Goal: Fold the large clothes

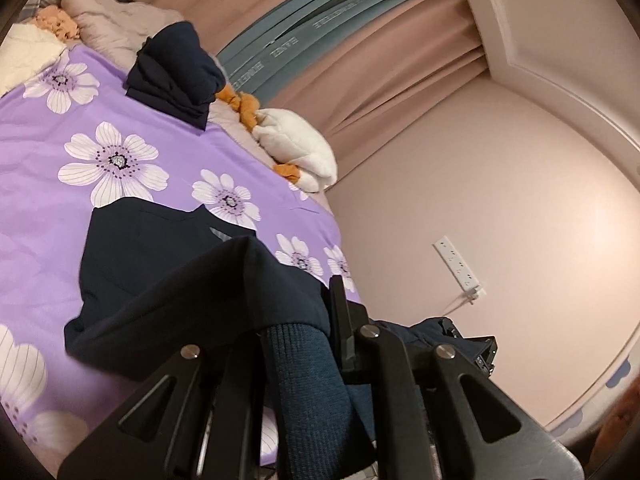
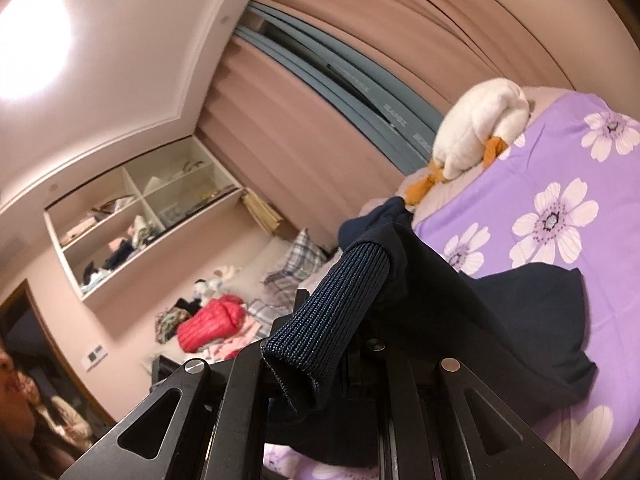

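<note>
Two cuffs pinched | left gripper [image 1: 320,344] fingers clamp one ribbed cuff [image 1: 304,360], right gripper [image 2: 316,344] the other cuff [image 2: 340,288] | navy sweater [image 1: 160,264] lies on bed [image 1: 60,208] below the duck toy [image 1: 300,152] | step: sleeve fold, I guess | next: lay both sleeves flat across body

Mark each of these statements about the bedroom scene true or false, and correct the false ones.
1. The left tool is shut on a ribbed cuff of the dark navy garment. True.
2. The bedsheet is plain green. False: it is purple with white flowers.
3. The right tool hangs open and holds nothing. False: it is shut on a ribbed cuff of the same garment.
4. A white plush duck lies at the edge of the bed. True.
5. The whole garment is lifted off the bed. False: much of it lies on the sheet.
</note>
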`<control>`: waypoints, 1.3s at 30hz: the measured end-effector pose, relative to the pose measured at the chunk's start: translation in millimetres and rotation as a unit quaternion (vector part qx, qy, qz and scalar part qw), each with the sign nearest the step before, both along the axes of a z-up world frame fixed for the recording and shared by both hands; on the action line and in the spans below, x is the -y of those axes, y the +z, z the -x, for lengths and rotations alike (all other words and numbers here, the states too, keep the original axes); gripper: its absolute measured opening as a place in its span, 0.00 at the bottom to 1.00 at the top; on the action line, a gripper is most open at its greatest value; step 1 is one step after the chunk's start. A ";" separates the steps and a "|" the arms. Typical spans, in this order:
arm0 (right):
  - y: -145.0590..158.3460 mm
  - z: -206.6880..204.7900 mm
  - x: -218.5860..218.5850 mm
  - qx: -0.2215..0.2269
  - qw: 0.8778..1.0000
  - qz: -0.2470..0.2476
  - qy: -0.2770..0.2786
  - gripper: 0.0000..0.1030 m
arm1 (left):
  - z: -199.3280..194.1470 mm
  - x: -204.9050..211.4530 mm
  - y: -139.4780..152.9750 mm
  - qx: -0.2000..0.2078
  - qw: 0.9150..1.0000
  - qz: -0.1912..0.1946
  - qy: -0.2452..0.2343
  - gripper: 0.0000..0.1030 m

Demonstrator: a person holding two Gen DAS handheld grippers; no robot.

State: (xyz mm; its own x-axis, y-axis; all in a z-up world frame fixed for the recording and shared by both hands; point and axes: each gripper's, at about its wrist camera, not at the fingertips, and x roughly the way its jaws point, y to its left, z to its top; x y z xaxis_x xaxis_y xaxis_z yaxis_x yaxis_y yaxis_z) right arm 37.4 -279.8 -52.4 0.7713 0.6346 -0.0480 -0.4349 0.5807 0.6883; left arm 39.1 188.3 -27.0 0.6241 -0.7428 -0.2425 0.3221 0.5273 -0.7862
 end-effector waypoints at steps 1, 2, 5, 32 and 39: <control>-1.7 -3.1 0.5 -0.003 1.000 0.002 -0.001 0.13 | -8.5 1.3 -3.4 -0.007 1.000 0.001 -0.001 0.10; -2.8 -7.2 1.0 -0.006 1.000 0.006 -0.003 0.13 | -13.5 1.6 -5.5 -0.010 1.000 0.001 -0.001 0.10; -9.7 -22.2 3.7 -0.025 1.000 0.009 -0.013 0.13 | -32.6 2.8 -14.4 -0.026 1.000 0.003 0.001 0.11; -98.3 -208.8 27.0 -0.275 0.957 -0.023 -0.095 0.13 | -252.9 11.1 -116.8 -0.234 0.970 0.000 0.063 0.11; -136.3 -239.6 28.4 -0.348 0.929 -0.005 -0.124 0.13 | -294.8 15.1 -164.9 -0.294 0.951 -0.035 0.092 0.13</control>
